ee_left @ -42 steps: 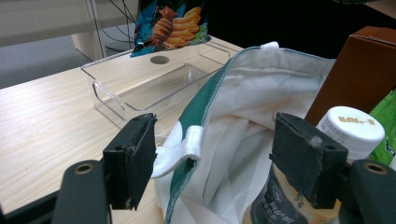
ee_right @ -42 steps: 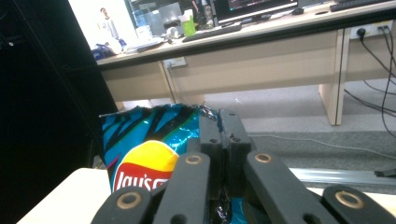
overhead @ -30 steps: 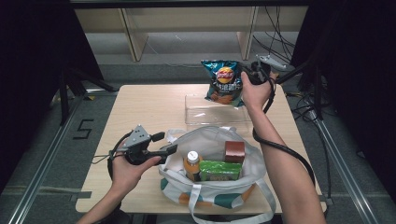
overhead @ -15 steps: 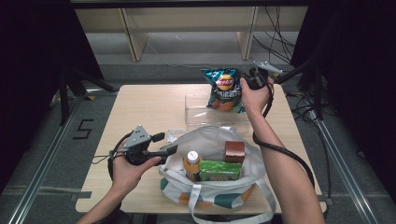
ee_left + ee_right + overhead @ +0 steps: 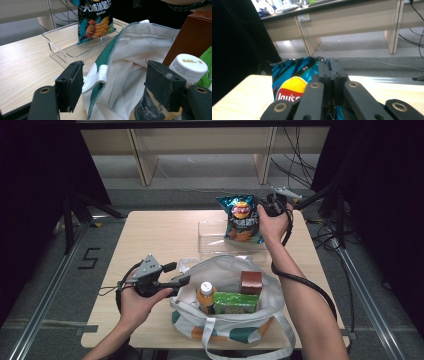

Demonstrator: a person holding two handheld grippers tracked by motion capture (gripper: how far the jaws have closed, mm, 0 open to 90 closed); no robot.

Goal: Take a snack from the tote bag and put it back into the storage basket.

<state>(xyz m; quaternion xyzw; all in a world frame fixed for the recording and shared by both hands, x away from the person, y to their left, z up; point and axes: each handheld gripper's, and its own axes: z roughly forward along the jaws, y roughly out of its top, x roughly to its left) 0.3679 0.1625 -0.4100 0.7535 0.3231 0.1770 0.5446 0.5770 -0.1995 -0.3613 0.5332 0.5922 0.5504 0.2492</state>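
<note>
Right now I have the right gripper [image 5: 269, 209] pinched tight on the top edge of the Lay's chip bag [image 5: 241, 220], and in the right gripper view its jaws sit pressed together on the crimped seam of the bag [image 5: 294, 75]. The bag hangs upright, long axis vertical, with its bottom down in the clear acrylic tray [image 5: 212, 240] at the far side of the table [image 5: 150, 235].

What I judge matters for the next move: the open white tote bag [image 5: 225, 270] lies at about 6 o'clock from the chip bag in the high view, straight back toward me. Inside it already stand a white-capped bottle [image 5: 205, 296], a green packet [image 5: 236, 302] and a brown box [image 5: 251, 282], so the free room is at the tote's 12 o'clock side, nearest the chips.

My left gripper [image 5: 182, 281] sits at the tote's 9 o'clock rim. In the left gripper view its jaws stand apart, with the tote's rim and white loop [image 5: 98, 76] between them, not clamped as far as I can tell.
</note>
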